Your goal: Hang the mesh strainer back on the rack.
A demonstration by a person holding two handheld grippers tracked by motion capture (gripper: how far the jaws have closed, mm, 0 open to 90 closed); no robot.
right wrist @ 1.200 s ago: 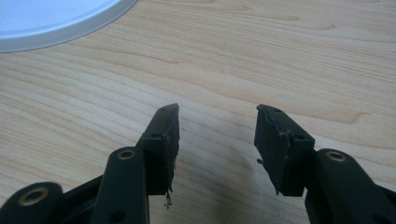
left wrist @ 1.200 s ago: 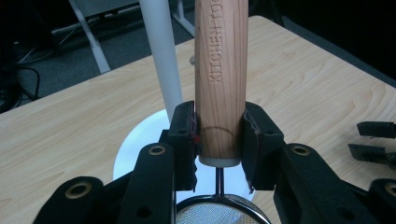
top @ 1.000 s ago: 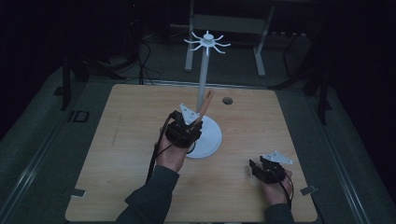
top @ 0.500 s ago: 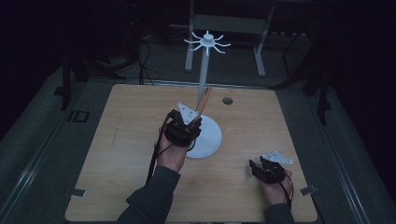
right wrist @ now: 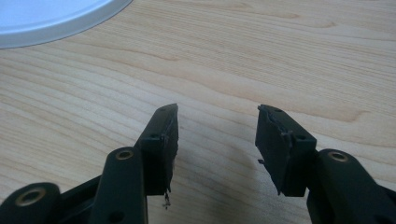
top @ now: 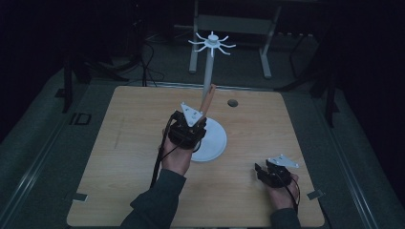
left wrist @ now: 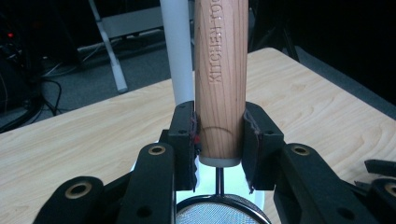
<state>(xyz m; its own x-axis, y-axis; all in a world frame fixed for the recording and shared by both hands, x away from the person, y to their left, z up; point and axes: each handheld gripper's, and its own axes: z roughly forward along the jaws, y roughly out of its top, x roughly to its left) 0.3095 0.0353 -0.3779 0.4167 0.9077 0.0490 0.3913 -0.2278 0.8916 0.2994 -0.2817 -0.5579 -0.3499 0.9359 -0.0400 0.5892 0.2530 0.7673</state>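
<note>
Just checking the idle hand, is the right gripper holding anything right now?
No, the right gripper has its jaws apart over the bare wooden table.

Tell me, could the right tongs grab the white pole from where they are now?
Probably yes. The right tongs are open and hold nothing, and bare table lies between them and the white pole. The left tongs, shut on the wooden handle, crowd the pole's lower part.

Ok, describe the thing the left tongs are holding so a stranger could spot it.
On the wooden table stands a white rack on a round base. Beside its pole, the left tongs clamp a wooden handle, stamped KITCHEN, with a mesh strainer end below.
</note>
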